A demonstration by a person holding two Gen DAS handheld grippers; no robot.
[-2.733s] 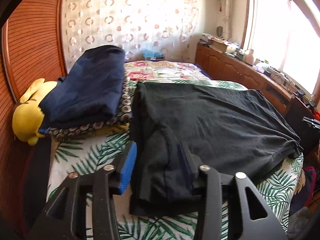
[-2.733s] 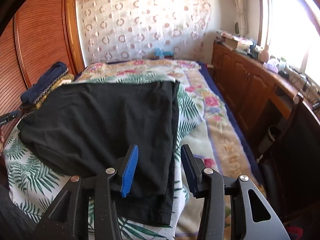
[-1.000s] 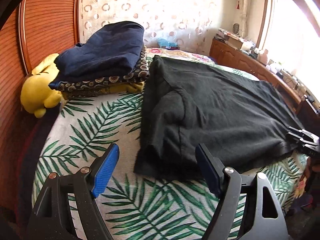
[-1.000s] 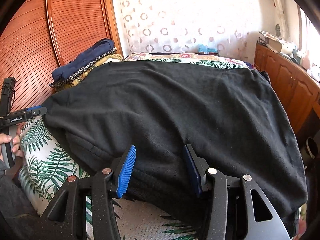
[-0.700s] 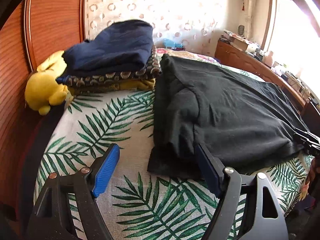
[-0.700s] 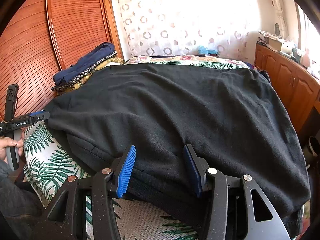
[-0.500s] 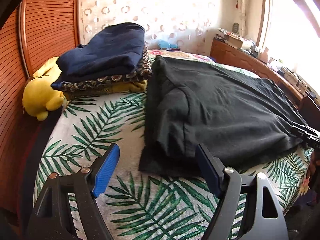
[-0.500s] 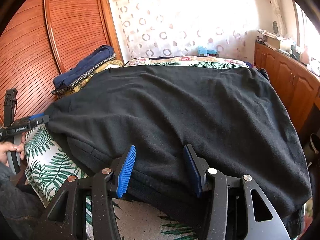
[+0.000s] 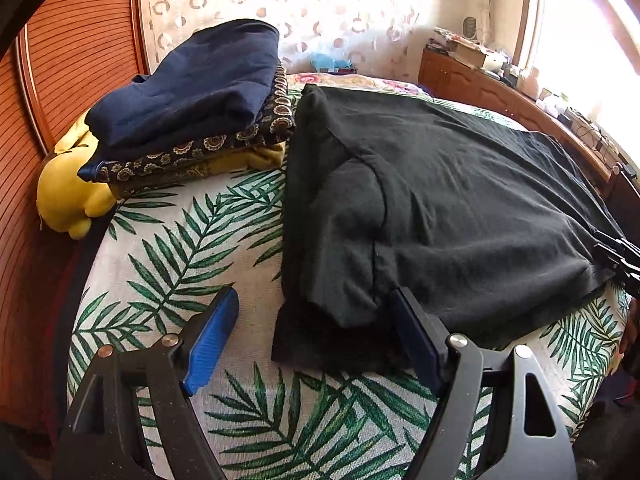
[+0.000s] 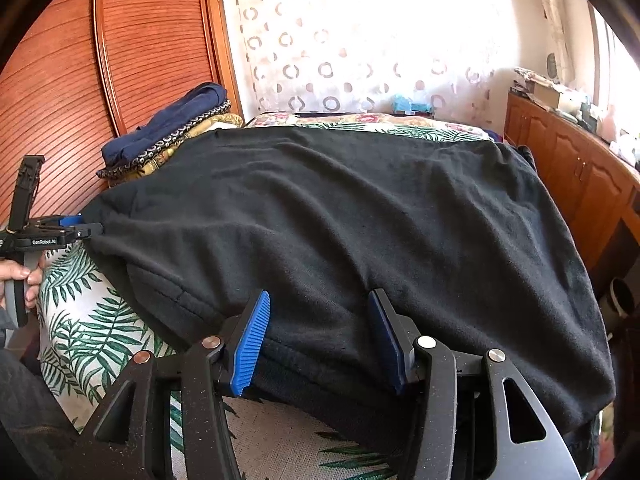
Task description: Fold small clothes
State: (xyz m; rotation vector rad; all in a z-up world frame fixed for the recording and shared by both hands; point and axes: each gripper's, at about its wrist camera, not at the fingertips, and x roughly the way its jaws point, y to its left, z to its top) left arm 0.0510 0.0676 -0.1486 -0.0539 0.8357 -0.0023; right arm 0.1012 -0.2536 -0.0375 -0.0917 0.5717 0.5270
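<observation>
Compared with 2.7 seconds ago, both grippers have pulled back from the black garment (image 9: 440, 184), and the jaws of the left one, which then stood closer together over the folded sleeve, now stand wide apart.

The left gripper (image 9: 316, 336) is open and holds nothing; its blue pads (image 9: 210, 340) hover just above the bed (image 9: 168, 264). The near left corner of the garment, with the folded sleeve on top, lies between the jaws, closer to the right one. The right gripper (image 10: 318, 338) is also open and holds nothing; the thick near hem of the garment lies between its jaws, and I cannot tell if the pads touch the cloth.

The garment is spread flat over most of the bed. Its near edge runs close to the edge of the mattress, and its right side hangs over the bed's side. To the left of the garment a strip of palm-leaf sheet is uncovered. Behind this strip a pile of folded clothes (image 9: 192, 96) touches the far left corner of the garment, and a yellow plush toy (image 9: 68, 196) lies against the wooden wardrobe (image 10: 132, 52). A wooden cabinet (image 10: 576, 168) runs along the right side of the bed.
</observation>
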